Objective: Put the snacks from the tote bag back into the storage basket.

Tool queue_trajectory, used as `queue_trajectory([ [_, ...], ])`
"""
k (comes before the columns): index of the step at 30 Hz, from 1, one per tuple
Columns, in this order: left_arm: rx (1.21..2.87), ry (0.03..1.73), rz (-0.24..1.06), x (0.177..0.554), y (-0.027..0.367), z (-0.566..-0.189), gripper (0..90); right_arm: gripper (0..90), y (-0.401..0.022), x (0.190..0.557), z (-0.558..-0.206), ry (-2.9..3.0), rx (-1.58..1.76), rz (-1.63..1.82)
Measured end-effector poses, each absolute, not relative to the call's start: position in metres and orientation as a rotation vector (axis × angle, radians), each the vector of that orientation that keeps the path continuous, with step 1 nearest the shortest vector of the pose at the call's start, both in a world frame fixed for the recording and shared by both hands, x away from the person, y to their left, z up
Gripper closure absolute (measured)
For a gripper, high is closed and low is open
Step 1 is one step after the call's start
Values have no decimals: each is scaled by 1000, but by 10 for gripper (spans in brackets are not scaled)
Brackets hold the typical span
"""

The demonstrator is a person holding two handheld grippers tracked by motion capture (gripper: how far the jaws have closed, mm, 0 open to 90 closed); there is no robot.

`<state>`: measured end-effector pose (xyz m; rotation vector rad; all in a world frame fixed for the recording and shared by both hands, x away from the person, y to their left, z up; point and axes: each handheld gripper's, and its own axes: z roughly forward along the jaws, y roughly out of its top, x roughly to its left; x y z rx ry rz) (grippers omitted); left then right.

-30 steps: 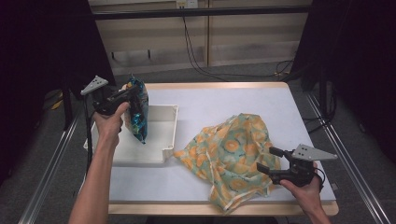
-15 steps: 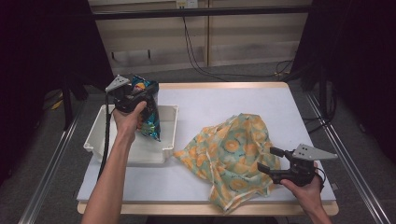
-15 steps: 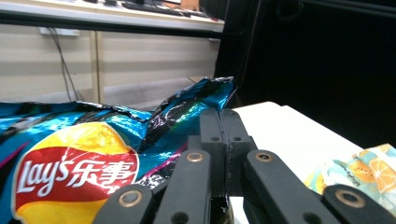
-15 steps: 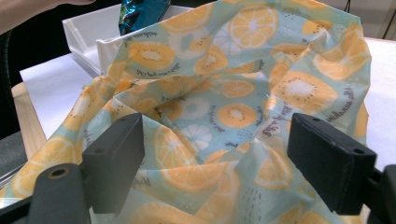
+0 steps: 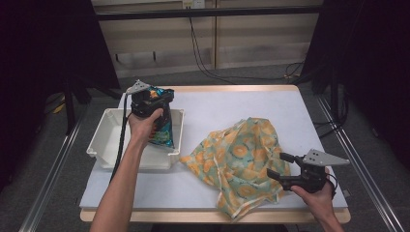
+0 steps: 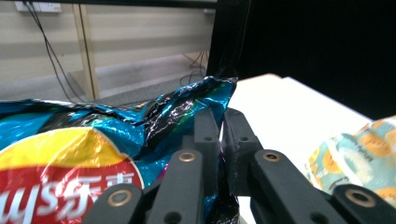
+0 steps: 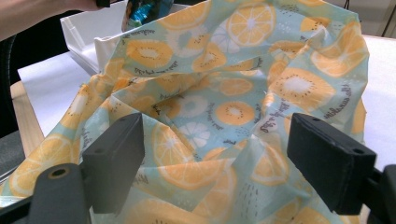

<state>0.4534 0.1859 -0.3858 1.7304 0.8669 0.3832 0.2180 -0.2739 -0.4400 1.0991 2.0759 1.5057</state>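
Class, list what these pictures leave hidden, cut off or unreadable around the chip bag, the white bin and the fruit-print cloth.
- Chip bag: left gripper view, the lettering is cut off by the bottom edge.
- White bin: high view, part of its floor is hidden by the forearm and bag.
- Fruit-print cloth: high view, anything beneath is covered by its folds; its small lettering in the right gripper view is unreadable.

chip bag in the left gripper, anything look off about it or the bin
Nothing spilled or torn. The chip bag hangs crumpled from the left gripper, pinched at its top edge above the white bin. The bin sits level on the table.
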Motion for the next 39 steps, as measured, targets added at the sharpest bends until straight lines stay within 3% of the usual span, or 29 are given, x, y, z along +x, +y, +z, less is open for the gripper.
queue_trajectory([
  [13,1767,872,345,458,183,-393,795,187,-274,218,-441,2080,1096,1504],
  [17,1770,862,325,456,184,-392,726,187,-274,218,-441,2083,1094,1504],
  [22,1771,866,310,452,189,-388,557,187,-273,218,-441,2084,1095,1502],
  [24,1760,879,318,448,192,-385,448,187,-273,218,-441,2084,1094,1502],
  [30,1775,897,370,429,202,-382,344,187,-273,218,-440,2081,1097,1497],
  [35,1774,857,366,413,213,-380,376,187,-271,218,-440,2084,1095,1492],
  [39,1788,813,354,399,221,-381,515,187,-271,217,-440,2088,1088,1494],
])
